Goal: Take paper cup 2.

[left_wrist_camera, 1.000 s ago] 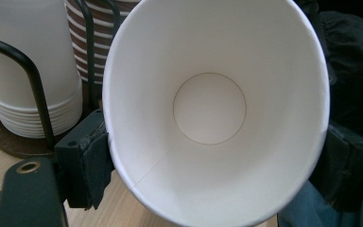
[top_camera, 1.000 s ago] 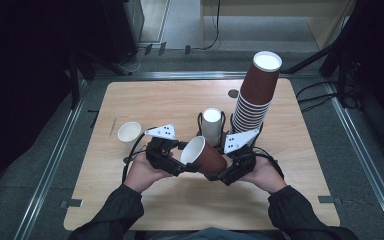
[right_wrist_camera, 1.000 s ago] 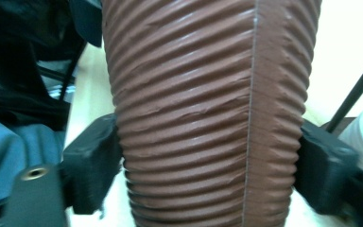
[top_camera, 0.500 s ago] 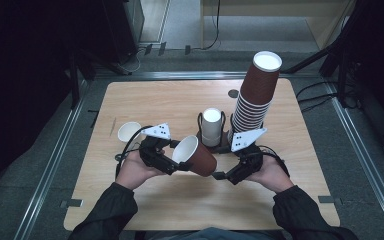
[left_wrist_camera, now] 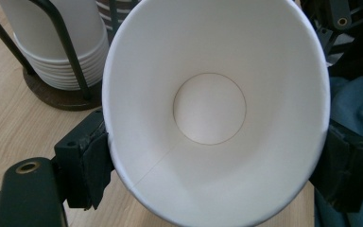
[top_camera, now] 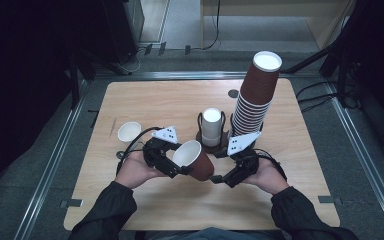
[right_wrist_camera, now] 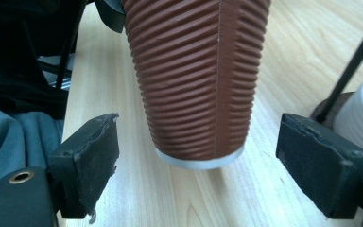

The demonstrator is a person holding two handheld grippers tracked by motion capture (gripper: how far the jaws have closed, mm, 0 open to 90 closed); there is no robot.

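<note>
Ribbed brown paper cup (top_camera: 196,161), clamped at its rim by the left gripper (top_camera: 172,162) near the tall cup stack (top_camera: 255,100), could crumple if the right gripper's (top_camera: 226,177) spread jaws close hard.

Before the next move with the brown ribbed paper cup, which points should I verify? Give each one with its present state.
1. Left gripper pads clamp the brown ribbed paper cup at its rim: ok.
2. Right gripper open, pads clear of the cup's base: ok.
3. Cup empty inside: ok.
4. Cup base lined up between the right pads: ok.
5. Tall stack of brown cups apart from both grippers: ok.
6. Cup wall uncrushed: cannot tell.
</note>
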